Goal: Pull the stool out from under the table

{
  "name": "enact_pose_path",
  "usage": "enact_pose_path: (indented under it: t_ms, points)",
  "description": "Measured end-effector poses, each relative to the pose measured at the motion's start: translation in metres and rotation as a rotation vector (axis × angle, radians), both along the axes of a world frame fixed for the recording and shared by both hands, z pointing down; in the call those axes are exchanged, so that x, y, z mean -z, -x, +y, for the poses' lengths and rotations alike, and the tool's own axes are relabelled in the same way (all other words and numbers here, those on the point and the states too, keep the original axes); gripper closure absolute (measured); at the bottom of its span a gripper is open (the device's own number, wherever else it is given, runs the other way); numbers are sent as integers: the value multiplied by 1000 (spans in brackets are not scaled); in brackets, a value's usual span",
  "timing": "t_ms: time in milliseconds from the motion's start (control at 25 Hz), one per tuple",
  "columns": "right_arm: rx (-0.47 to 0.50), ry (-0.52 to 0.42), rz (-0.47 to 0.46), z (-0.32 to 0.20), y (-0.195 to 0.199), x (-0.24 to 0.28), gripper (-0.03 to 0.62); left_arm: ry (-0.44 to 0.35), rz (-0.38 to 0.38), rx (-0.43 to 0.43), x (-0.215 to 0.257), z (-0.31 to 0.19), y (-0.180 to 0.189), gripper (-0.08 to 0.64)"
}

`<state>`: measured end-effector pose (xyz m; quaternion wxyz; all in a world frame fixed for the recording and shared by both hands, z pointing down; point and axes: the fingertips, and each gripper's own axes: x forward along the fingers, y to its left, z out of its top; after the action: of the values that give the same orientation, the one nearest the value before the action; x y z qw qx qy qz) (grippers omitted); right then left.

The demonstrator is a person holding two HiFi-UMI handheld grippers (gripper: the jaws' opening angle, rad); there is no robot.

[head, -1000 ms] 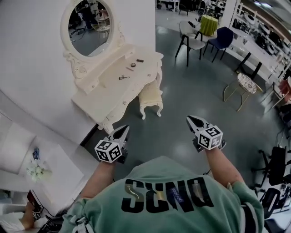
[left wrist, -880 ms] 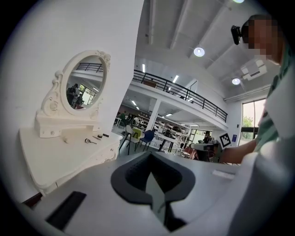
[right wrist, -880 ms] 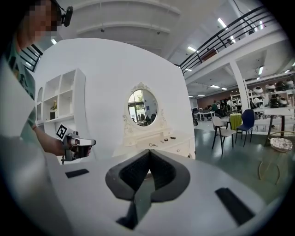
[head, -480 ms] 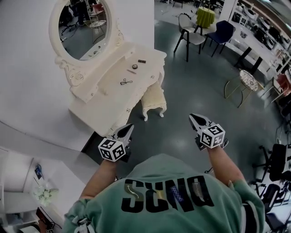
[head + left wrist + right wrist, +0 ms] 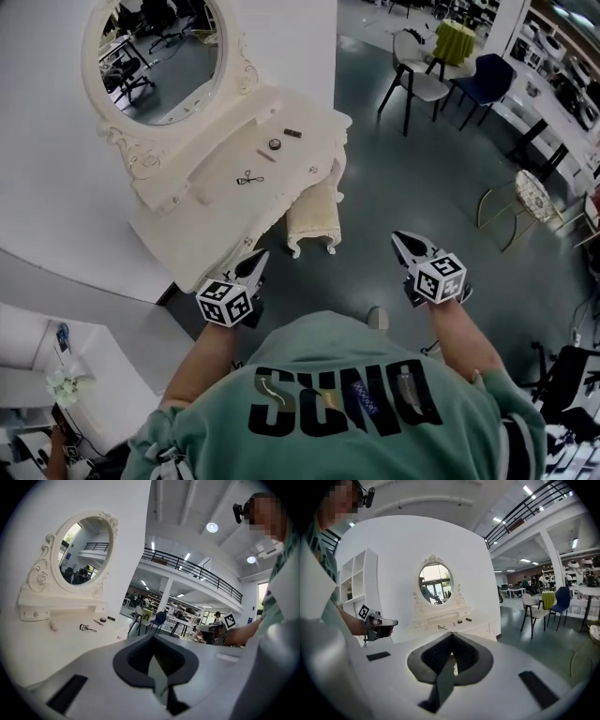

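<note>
A cream stool (image 5: 312, 216) with carved legs stands half tucked under the white dressing table (image 5: 211, 202), its seat's near end sticking out. My left gripper (image 5: 258, 257) hangs shut and empty in the air, just left of the stool and close to the table's front corner. My right gripper (image 5: 404, 242) is also shut and empty, over bare floor to the right of the stool. In the left gripper view the jaws (image 5: 153, 637) meet with nothing between them. The right gripper view shows its jaws (image 5: 452, 635) closed too, with the table (image 5: 480, 623) ahead; the stool is hidden there.
An oval mirror (image 5: 155, 52) rises behind the tabletop, which carries an eyelash curler (image 5: 248, 177), a round tin (image 5: 274, 144) and a small dark piece (image 5: 292, 133). Chairs (image 5: 422, 80) and a gold-legged side table (image 5: 528, 195) stand far right. A white shelf (image 5: 56, 375) is at lower left.
Both grippers have moved forward toward the dressing table, still shut. The stool and table now lie closer below them in the head view.
</note>
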<state>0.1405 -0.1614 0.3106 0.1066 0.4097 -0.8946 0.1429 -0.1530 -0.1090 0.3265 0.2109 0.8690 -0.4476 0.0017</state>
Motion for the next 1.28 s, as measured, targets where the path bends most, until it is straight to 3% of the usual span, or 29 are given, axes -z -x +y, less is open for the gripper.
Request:
enact_pose_path:
  t_ms: [200, 480, 680, 880, 1080, 1280]
  points:
    - [137, 21, -19, -80, -57, -2, 598, 48, 2, 209, -15, -52, -60, 552]
    - [274, -1, -29, -146, -83, 3, 598, 138, -58, 292, -27, -89, -116, 552]
    - [271, 4, -45, -164, -54, -5, 598, 152, -88, 273, -35, -105, -100, 552]
    - [187, -20, -34, -171, 2, -16, 598, 131, -89, 164, -59, -120, -54, 552]
    - [93, -11, -29, -160, 45, -47, 598, 144, -113, 35, -107, -118, -28, 552]
    - [50, 25, -24, -165, 58, -108, 598, 174, -99, 31, -177, -126, -26, 552]
